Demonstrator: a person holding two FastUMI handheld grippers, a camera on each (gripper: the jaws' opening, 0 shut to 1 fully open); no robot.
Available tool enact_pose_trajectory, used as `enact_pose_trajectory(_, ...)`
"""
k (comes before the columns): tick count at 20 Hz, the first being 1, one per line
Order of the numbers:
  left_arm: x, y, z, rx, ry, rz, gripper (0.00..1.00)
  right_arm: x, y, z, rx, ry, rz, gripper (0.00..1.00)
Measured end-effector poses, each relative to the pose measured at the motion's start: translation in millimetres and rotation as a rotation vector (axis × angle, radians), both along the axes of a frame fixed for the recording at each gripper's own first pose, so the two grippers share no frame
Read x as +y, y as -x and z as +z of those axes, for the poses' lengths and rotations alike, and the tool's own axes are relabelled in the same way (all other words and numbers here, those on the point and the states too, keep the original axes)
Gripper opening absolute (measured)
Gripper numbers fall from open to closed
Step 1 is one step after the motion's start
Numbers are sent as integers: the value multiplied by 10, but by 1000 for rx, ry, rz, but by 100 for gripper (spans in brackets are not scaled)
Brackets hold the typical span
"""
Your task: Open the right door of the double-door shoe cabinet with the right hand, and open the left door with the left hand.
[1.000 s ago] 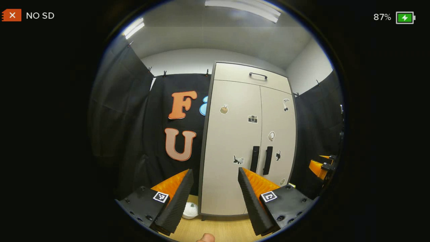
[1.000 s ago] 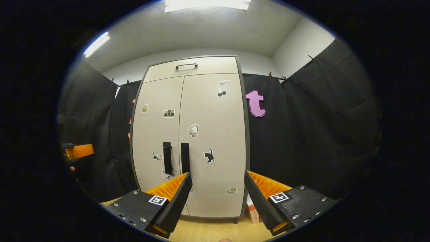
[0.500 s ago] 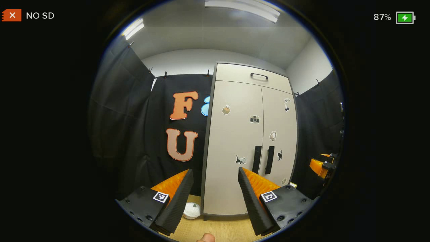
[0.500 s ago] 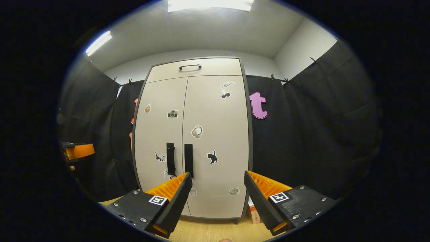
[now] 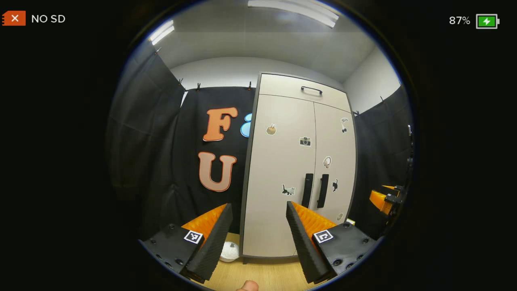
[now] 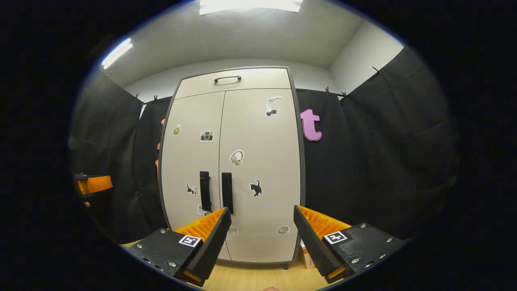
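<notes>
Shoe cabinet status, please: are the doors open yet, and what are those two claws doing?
Left gripper open, right gripper open, both short of the shoe cabinet. Both doors shut, right handle and left handle untouched. Nothing in between.

left gripper view: off-left of cabinet (image 5: 282,169) | right gripper view: frontal | both far

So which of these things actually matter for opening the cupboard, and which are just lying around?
For the job:
right door
left door
right handle
left handle
right gripper, open
left gripper, open

Just lying about:
top drawer
white object on floor
box beside cabinet
</notes>
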State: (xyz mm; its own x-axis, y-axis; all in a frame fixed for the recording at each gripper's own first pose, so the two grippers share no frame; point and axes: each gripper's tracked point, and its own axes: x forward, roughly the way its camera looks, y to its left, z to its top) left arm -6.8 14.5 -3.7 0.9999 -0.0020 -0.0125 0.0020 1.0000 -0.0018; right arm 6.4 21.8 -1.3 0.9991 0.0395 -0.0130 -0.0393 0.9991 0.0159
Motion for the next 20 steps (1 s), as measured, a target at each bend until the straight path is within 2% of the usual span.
enact_pose_trajectory(6, -43, 19, -6, 2, -4, -18, 81, 156, -220, -86, 16, 4, 7, 95)
enact_pose_trajectory(10, -9, 21, 22, -4, -21, -10, 81, 411, -455, -153, 39, -34, 58, 95)
enact_pose_trajectory(14, 2, 40, 17, -11, -24, -20, 81, 596, -726, -246, 58, -2, 64, 95)
enact_pose_trajectory(17, 59, 61, 19, -16, -18, -12, 81, 660, -984, -352, 75, 8, 32, 95)
enact_pose_trajectory(20, 160, 56, -19, -11, -30, 3, 81, 711, -1234, -404, 73, -26, 1, 95)
